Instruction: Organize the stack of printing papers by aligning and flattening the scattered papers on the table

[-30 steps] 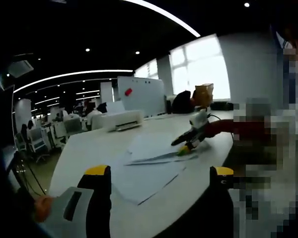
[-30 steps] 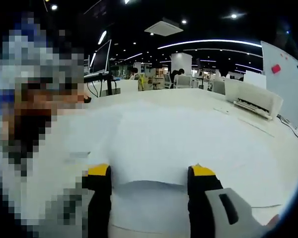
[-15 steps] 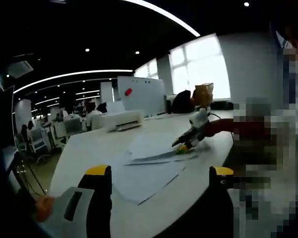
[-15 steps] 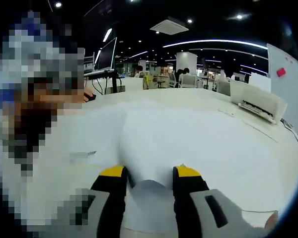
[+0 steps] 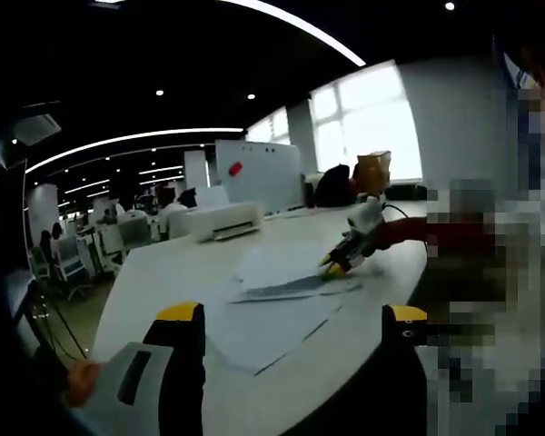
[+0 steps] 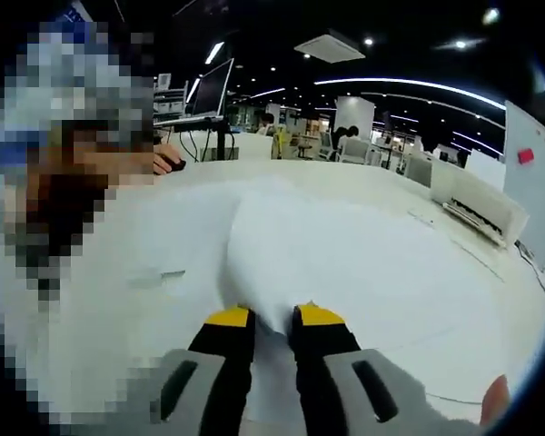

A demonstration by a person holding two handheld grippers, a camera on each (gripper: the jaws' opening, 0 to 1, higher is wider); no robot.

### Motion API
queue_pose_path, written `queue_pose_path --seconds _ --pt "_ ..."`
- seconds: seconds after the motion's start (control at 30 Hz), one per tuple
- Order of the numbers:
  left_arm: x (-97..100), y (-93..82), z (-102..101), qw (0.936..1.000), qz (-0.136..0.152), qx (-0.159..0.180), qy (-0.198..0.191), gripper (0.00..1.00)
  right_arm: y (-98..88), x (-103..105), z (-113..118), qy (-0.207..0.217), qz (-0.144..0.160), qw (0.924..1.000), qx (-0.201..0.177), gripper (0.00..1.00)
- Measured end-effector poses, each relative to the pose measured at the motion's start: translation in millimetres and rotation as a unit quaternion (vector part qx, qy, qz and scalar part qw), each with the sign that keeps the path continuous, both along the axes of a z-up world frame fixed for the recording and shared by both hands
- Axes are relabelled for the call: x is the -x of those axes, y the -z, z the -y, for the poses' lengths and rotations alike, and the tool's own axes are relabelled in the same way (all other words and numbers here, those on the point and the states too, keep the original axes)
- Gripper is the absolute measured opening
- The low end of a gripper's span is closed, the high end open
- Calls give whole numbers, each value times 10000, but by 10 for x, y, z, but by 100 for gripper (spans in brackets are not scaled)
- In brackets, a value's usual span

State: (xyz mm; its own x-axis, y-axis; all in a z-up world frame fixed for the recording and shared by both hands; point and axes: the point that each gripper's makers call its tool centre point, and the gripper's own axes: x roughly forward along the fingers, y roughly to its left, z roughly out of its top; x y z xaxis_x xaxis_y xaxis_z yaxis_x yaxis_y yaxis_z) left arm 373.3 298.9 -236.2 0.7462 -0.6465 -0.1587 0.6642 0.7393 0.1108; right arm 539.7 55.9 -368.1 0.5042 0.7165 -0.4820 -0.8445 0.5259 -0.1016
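Pinching the near edge of the top sheet (image 6: 291,245), the right gripper (image 6: 272,320) has its yellow-tipped jaws drawn almost together, with the paper bowing up in a ridge just beyond them. From the left gripper view that same gripper (image 5: 338,265) sits on the papers (image 5: 277,304), which lie fanned and overlapping on the table (image 5: 163,268), corners splayed toward the table's near curved edge. The left gripper (image 5: 291,318) hovers short of the papers with its jaws spread wide, holding nothing. Bare tabletop runs from the papers out to a printer (image 5: 214,221) at the far edge, well apart from them. A whiteboard (image 5: 259,173) stands behind the printer. Beyond the table's left edge sit office chairs (image 5: 68,259).
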Motion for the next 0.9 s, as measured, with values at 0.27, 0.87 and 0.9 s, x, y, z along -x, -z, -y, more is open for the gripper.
queue_pose_path --seconds 0.27,0.87,0.9 --pt "5 -1 12 10000 6 -3 8 82 -43 -27 43 106 120 9999 64 0" --pt "-45 8 62 10000 -7 28 50 82 -484 80 72 230 205 9989 -340 0" --pt "-54 13 73 10000 -15 37 58 82 -546 99 84 245 209 9987 -395 0"
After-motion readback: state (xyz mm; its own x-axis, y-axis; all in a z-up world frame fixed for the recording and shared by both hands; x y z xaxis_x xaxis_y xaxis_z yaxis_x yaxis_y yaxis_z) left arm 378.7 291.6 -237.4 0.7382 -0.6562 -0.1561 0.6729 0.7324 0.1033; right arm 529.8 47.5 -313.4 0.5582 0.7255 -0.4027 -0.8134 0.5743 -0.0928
